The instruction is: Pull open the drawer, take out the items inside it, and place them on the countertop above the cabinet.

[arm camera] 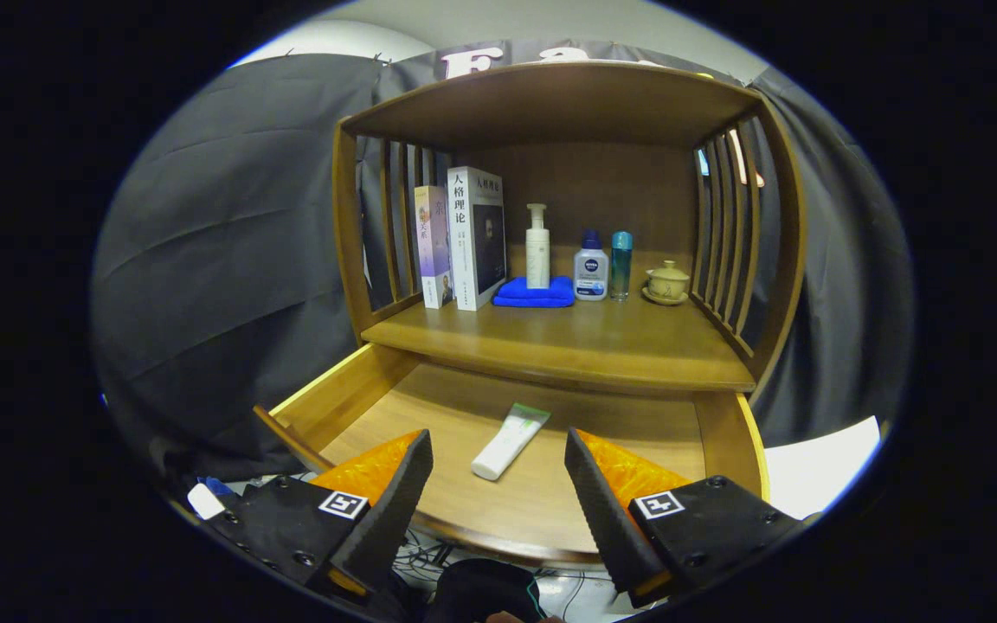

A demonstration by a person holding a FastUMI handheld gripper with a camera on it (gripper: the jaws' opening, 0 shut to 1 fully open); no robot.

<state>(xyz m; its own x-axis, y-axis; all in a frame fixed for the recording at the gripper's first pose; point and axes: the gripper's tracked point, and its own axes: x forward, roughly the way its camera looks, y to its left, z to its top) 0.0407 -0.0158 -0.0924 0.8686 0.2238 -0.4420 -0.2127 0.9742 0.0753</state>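
Observation:
The wooden drawer (351,394) stands pulled out below the cabinet's countertop (568,342). A white tube with a green end (510,440) lies on the drawer floor, slanted, just ahead of and between my fingers. My gripper (498,446) hovers above the drawer's front part, open wide, with nothing between its fingers.
On the countertop, under a slatted wooden hutch, stand two books (462,238), a white pump bottle (537,247) on a folded blue cloth (536,292), a small white bottle (590,266), a teal bottle (620,264) and a lidded cup on a saucer (667,282). The countertop's front strip is bare.

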